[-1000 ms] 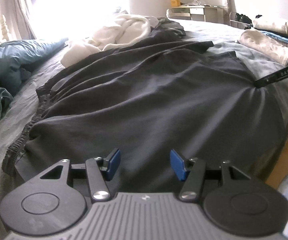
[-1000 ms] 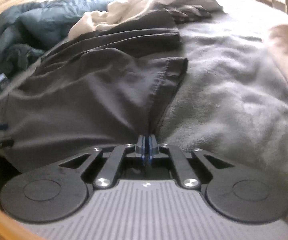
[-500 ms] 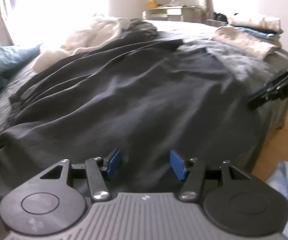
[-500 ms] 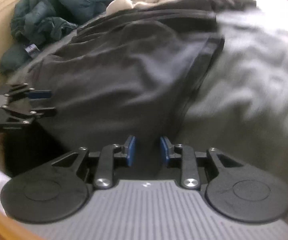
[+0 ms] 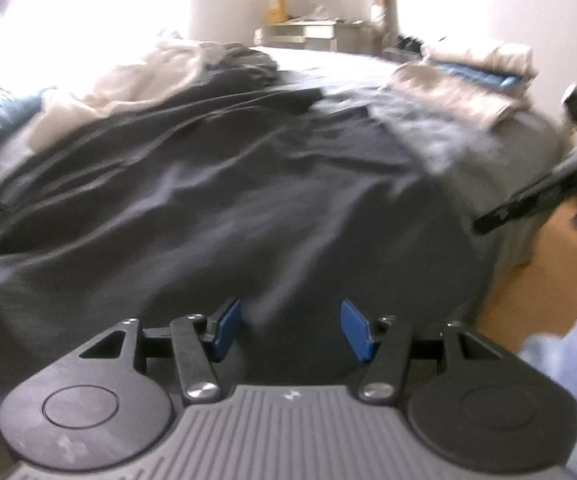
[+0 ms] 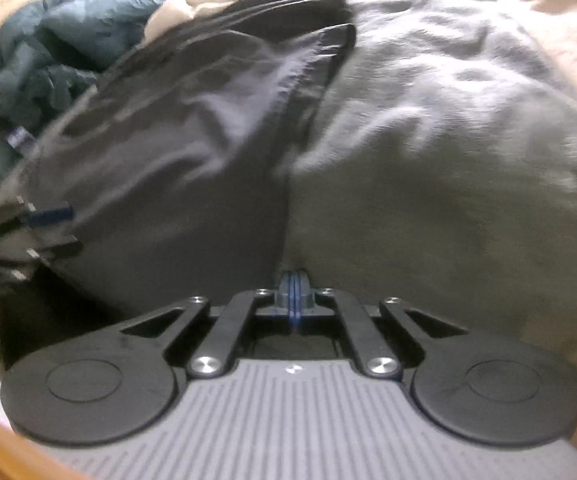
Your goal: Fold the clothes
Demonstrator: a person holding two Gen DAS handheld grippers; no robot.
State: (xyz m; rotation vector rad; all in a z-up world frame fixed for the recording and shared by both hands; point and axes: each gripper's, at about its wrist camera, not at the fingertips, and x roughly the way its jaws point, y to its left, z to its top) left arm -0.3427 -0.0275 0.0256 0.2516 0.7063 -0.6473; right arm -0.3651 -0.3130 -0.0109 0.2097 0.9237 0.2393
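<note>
two grippers over one dark garment (image 5: 224,200): left gripper (image 5: 290,328) released, right gripper (image 6: 293,300) clenched on its edge.

Both wrist views look closely down over the dark garment (image 5: 224,200).

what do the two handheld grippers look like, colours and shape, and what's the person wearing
Both are alike: the left gripper and the right gripper each have a grey ribbed body, two round black discs at the sides, black linkage bars with silver screws, and blue pads on the fingers. No cables show. At the lower right of the left wrist view is a pale blue piece of clothing, too blurred to name.
</note>
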